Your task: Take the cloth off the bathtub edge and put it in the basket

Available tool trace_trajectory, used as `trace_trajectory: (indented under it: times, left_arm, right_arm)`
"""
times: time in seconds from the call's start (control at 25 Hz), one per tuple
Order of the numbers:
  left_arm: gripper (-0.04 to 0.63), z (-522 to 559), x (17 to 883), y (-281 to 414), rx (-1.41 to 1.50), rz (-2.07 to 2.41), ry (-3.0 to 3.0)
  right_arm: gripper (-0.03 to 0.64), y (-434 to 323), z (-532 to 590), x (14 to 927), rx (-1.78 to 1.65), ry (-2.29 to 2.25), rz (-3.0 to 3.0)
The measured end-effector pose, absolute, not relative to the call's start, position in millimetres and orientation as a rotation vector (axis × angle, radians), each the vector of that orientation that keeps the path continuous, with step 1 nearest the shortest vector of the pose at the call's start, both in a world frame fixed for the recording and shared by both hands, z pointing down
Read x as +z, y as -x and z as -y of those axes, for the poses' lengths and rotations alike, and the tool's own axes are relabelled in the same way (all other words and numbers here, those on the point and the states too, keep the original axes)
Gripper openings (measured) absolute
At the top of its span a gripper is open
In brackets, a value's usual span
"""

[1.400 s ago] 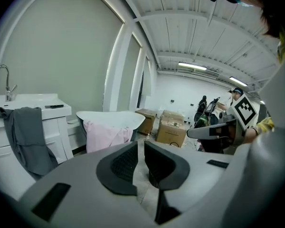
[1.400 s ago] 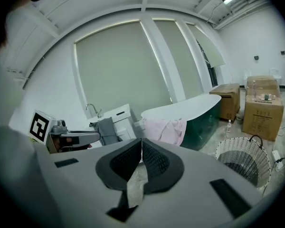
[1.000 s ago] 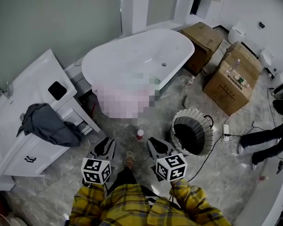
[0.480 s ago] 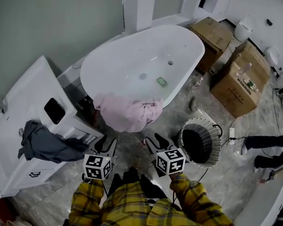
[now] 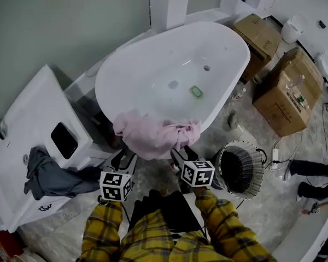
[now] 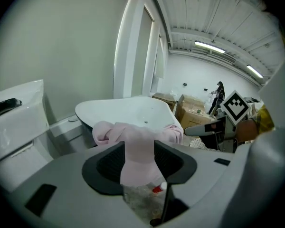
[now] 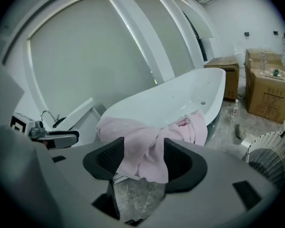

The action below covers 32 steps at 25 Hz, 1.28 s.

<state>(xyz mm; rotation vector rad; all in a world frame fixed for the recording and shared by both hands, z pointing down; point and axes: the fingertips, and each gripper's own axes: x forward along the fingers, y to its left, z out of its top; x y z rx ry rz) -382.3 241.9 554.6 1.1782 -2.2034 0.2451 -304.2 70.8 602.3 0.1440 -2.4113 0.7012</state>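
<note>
Head view: the step in hand is the approach to the grasp, and nothing is lifted yet. The crumpled pink cloth (image 5: pixel 153 135) is draped over the near rim of the white oval freestanding bathtub (image 5: pixel 229 86), with part hanging down the outside. The left gripper (image 5: pixel 124 158) and right gripper (image 5: pixel 181 156) sit side by side just near of the hanging fold, both aimed at it. The round wire-sided basket with dark lining (image 5: pixel 238 144) stands on the floor just right of the right gripper, and looks empty as far as I can see.

Left gripper view: the jaws are apart and opening. The hanging pink fold fills the gap between them, but the pads are not pressing on it. I cannot tell whether the fold is already inside the jaws or just beyond. A small red-capped bottle (image 6: pixel 157 189) stands on the floor below.

Right gripper view: the jaws are apart, wider than the left's, and opening. The cloth bunch is framed between them, with no contact evident.

Judgement, next move: push both grippers forward until fabric sits between the pads, close, lift clear of the rim, then swing right to the basket. The glossy rim should let the cloth slide off freely, though the loose tail may drag.

Room: grey marbled floor (image 5: pixel 262 217); white vanity cabinet (image 5: pixel 27 124) at left with a grey garment (image 5: pixel 49 173) over it; brown cardboard boxes (image 5: pixel 287 94) far right; power strip with cable (image 5: pixel 274 158) just past the basket
</note>
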Motion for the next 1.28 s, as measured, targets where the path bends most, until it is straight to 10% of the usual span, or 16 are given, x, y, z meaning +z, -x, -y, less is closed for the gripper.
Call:
trace_trajectory:
  times: [1.0,1.28]
  left_arm:
    - [0.187,-256,571,416,0.226,2.220,-1.086]
    - [0.187,-258,573,414,0.224,2.216,-1.078]
  right_arm:
    - [0.331,342,-61,659,1.303,-0.586,2.020]
    - [0.226,339,-70,653,1.465,-0.592,1.939]
